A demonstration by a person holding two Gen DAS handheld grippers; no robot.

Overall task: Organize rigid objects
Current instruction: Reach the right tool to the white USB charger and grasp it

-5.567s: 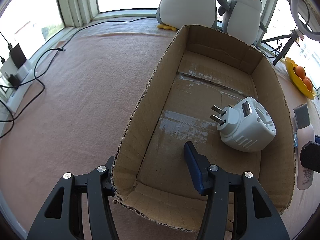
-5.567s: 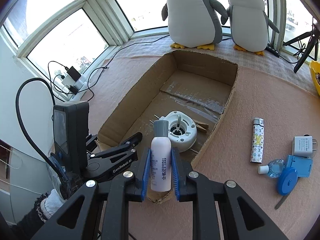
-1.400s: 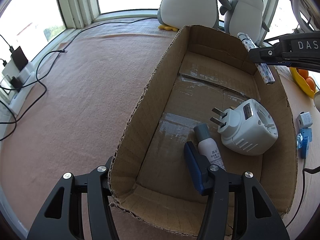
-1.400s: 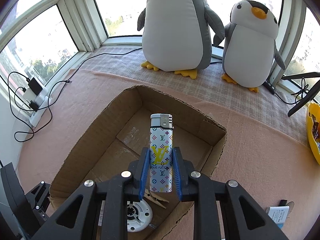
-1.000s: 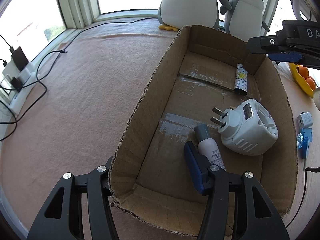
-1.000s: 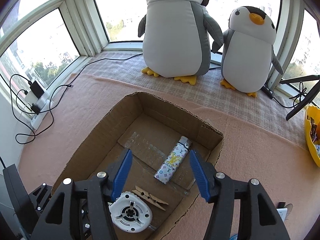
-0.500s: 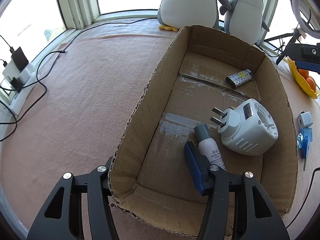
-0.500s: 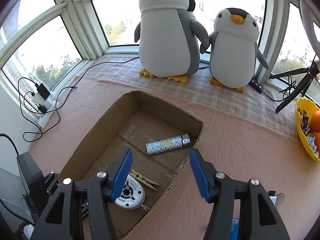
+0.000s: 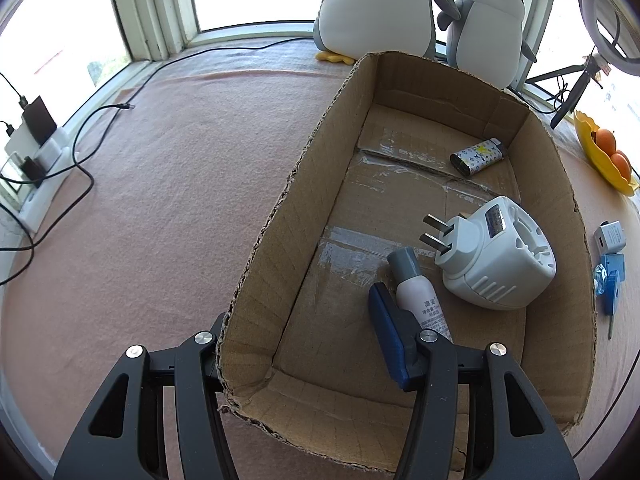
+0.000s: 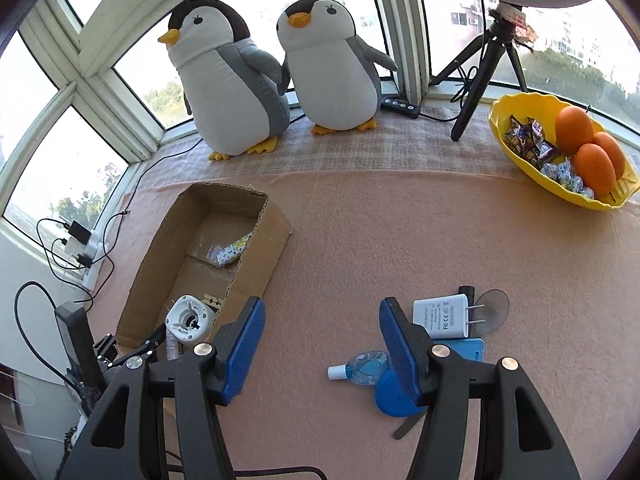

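An open cardboard box point(image 9: 288, 220) lies on the pink mat. In it are a patterned lighter point(image 9: 478, 157) at the far end, a white plug adapter point(image 9: 496, 256) and a small white bottle point(image 9: 418, 296). My left gripper point(image 9: 298, 320) is open and straddles the box's near left wall, with one finger outside and the blue pad inside beside the bottle. My right gripper point(image 10: 320, 320) is open and empty over the mat to the right of the box point(image 10: 260, 264). By its right finger lie a white charger point(image 10: 442, 316), a small blue bottle point(image 10: 364, 372) and a blue round item point(image 10: 394, 398).
Two plush penguins point(image 10: 236, 92) stand by the windows behind the box. A yellow bowl point(image 10: 520, 152) with oranges and sweets sits far right, next to a black tripod point(image 10: 476, 80). A power strip with cables point(image 9: 36, 168) lies at the left edge.
My right gripper let go of the lighter, which dropped into the box's far end and rolled onto its side. The gripper then swung right, over the small items. The left gripper stayed put.
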